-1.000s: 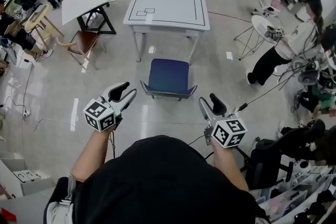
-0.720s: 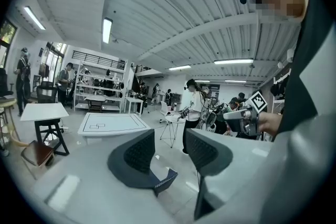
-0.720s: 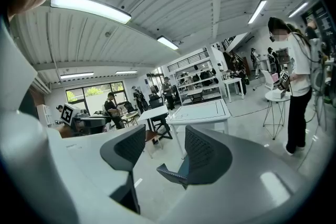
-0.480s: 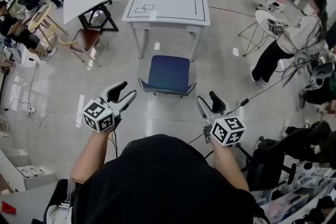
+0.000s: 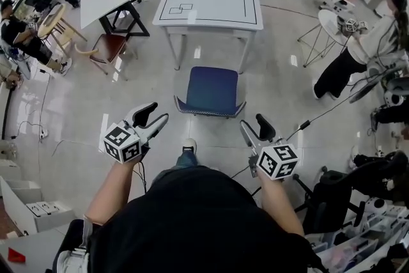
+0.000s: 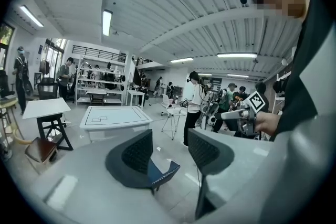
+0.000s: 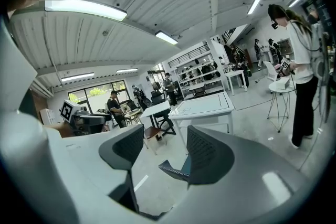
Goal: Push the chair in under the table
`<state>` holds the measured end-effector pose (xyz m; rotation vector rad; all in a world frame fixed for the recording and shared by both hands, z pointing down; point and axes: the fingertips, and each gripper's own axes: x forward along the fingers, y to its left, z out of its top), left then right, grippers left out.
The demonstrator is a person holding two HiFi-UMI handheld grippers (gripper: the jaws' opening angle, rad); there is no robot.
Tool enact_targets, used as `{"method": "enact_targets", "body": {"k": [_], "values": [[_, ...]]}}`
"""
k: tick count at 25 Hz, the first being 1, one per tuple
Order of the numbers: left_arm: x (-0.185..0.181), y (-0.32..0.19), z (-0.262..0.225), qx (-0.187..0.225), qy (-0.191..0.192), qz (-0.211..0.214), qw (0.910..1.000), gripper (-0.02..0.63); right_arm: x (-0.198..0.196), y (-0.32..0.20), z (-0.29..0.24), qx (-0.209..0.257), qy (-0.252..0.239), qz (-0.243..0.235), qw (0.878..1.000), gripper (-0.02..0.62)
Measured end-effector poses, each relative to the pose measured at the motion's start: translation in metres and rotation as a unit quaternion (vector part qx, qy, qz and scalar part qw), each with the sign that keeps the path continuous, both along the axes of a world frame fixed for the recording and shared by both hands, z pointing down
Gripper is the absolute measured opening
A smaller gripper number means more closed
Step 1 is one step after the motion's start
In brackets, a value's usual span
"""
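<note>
In the head view we see the blue-seated chair [image 5: 211,89] just in front of the white table [image 5: 211,21], ahead of the left gripper [image 5: 153,113] and right gripper [image 5: 254,124], touching neither. In the left gripper view our jaws, which have just been opening, stand apart and frame its seat corner from a distance; the right gripper view shows the same.

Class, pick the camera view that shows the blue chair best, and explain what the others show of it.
The head view: the whole blue chair shows from above, before the white table. Each gripper view catches only one corner of it, beside a jaw.
</note>
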<state>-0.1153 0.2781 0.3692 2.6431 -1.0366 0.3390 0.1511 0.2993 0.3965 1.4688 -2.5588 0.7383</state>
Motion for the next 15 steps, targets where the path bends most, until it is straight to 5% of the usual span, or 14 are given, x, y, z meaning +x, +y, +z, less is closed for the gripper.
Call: {"method": "enact_targets", "body": {"k": [15], "values": [[-0.021,-0.125,0.013,-0.005,0.041,0.052,0.9978,0.328,-0.036,-0.097,-0.019,-0.001,0.027,0.036,0.999,0.29]]}}
